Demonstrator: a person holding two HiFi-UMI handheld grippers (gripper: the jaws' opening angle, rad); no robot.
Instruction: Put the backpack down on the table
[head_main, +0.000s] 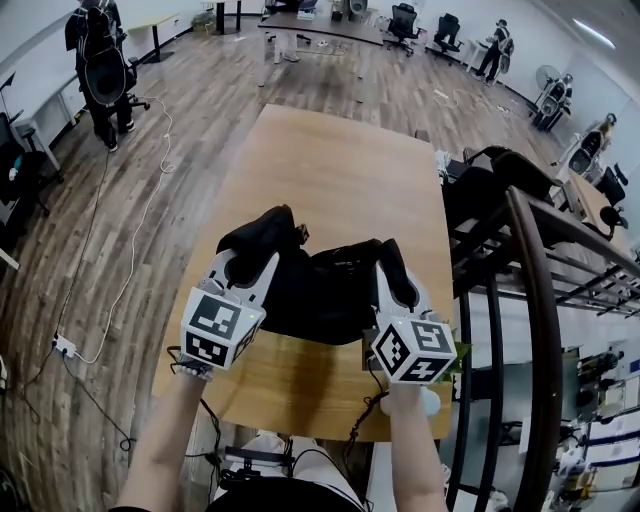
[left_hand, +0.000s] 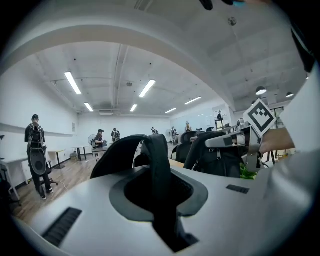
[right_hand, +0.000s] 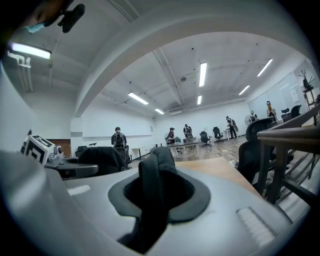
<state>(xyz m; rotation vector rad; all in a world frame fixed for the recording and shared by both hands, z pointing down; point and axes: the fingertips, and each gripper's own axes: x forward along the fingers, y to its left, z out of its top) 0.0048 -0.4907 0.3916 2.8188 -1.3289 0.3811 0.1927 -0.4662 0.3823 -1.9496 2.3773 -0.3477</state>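
A black backpack (head_main: 320, 290) hangs between my two grippers over the near end of the long wooden table (head_main: 340, 170). I cannot tell whether its bottom touches the tabletop. My left gripper (head_main: 255, 262) is shut on a black shoulder strap (left_hand: 159, 165), which loops up between its jaws. My right gripper (head_main: 395, 268) is shut on the other strap (right_hand: 156, 182) in the same way. In the left gripper view the backpack's body (left_hand: 220, 159) lies to the right, below the right gripper (left_hand: 235, 141). The right gripper view shows the left gripper (right_hand: 70, 171) at the left edge.
A dark metal rack (head_main: 530, 300) stands close along the table's right side, with black office chairs (head_main: 490, 185) behind it. A person (head_main: 100, 60) stands at the far left. A white cable (head_main: 130, 260) and power strip (head_main: 65, 347) lie on the wood floor at left.
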